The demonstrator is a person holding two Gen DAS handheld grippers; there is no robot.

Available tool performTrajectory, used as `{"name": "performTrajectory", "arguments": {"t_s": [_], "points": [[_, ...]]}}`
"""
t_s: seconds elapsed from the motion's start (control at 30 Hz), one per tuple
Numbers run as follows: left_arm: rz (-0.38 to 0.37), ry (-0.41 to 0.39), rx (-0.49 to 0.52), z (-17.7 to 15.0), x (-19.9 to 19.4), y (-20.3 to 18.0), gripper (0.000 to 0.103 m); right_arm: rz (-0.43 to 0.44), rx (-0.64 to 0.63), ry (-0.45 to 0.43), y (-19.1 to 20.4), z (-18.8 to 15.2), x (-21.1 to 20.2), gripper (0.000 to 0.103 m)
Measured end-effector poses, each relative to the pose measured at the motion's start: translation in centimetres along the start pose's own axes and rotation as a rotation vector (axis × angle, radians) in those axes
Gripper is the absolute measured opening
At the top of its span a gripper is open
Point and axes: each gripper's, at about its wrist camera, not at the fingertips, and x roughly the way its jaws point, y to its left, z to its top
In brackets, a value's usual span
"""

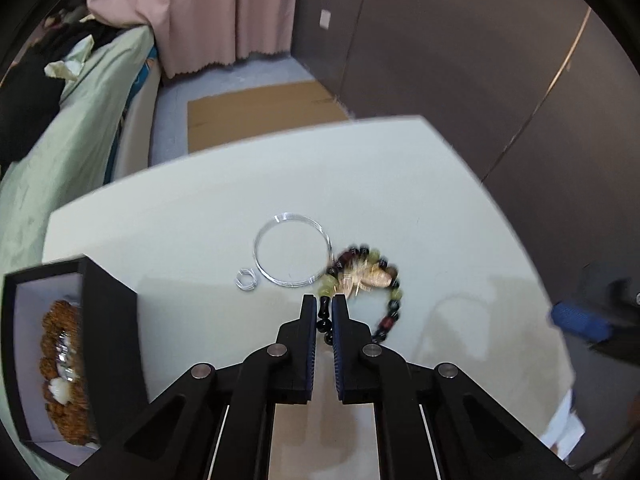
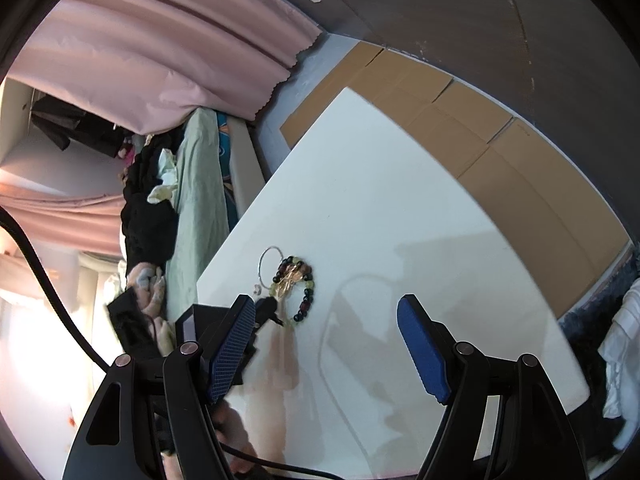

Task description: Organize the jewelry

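My left gripper [image 1: 324, 306] is shut on the dark end beads of a multicoloured beaded bracelet [image 1: 386, 300], which carries a gold charm and lies on the white table [image 1: 200, 208]. A thin silver bangle [image 1: 294, 250] and a small silver ring [image 1: 246, 280] lie just left of the bracelet. An open black jewelry box [image 1: 60, 356] at the left holds a brown beaded bracelet [image 1: 64, 364]. My right gripper [image 2: 326, 312] is open and empty above the table; the bracelet [image 2: 294, 288], bangle [image 2: 269, 266] and left gripper's fingers [image 2: 270, 308] show beyond it.
A bed with green bedding [image 1: 72, 136] runs along the table's left side. Flat cardboard [image 1: 260, 112] lies on the floor past the far edge. A pink curtain [image 1: 224, 12] and a dark wall [image 1: 480, 60] stand behind. White cloth [image 2: 624, 340] lies at the right.
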Motion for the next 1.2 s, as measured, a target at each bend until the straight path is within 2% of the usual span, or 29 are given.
{"name": "performTrajectory", "arguments": {"t_s": [0.23,0.47,0.9,1.07,1.2], "points": [[-0.096,-0.073,-0.065,0.9,-3.2,1.6,0.007,0.001,-0.007,0.022,0.7,0.0,1.3,0.075],[-0.170,-0.146,-0.080,1.5,-6.6,2.7,0.007,-0.015,-0.024,0.037,1.8,-0.5,2.7,0.075],[-0.162,-0.230,-0.174,1.5,-10.6,8.0,0.007,-0.064,-0.091,0.073,4.8,-1.2,6.4,0.074],[-0.156,-0.236,-0.195,0.8,-11.5,9.5,0.007,-0.138,-0.165,0.059,6.5,-1.6,7.7,0.073],[-0.144,-0.237,-0.208,0.3,-12.0,10.7,0.007,-0.198,-0.265,0.085,8.1,-2.2,9.2,0.073]]}}
